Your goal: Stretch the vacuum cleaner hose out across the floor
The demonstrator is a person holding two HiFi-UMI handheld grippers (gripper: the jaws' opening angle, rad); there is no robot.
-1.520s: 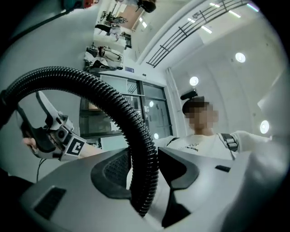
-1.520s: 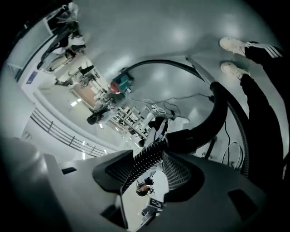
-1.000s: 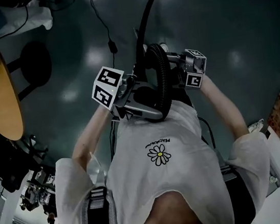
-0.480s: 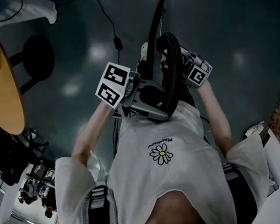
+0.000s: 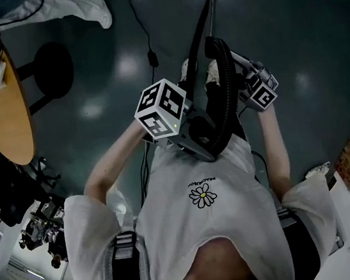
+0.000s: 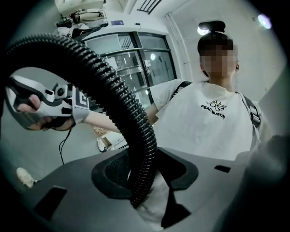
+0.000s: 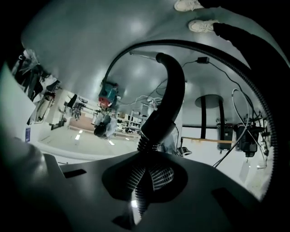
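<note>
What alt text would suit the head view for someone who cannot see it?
A person in a white T-shirt holds a black ribbed vacuum hose in the left gripper and the right gripper, whose jaws have just closed on it, above a dark glossy floor.

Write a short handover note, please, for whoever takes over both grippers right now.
Left gripper: closed round the hose, apparently gripping it.
Right gripper: shut on the hose's ribbed part, right next to the smooth tube.
Hose: held up in front of the chest, bent in a loop between the two grippers, above the floor.
Done: both grippers have hold of it.
Left: draw the grippers apart and lay the hose out straight on the floor.
</note>
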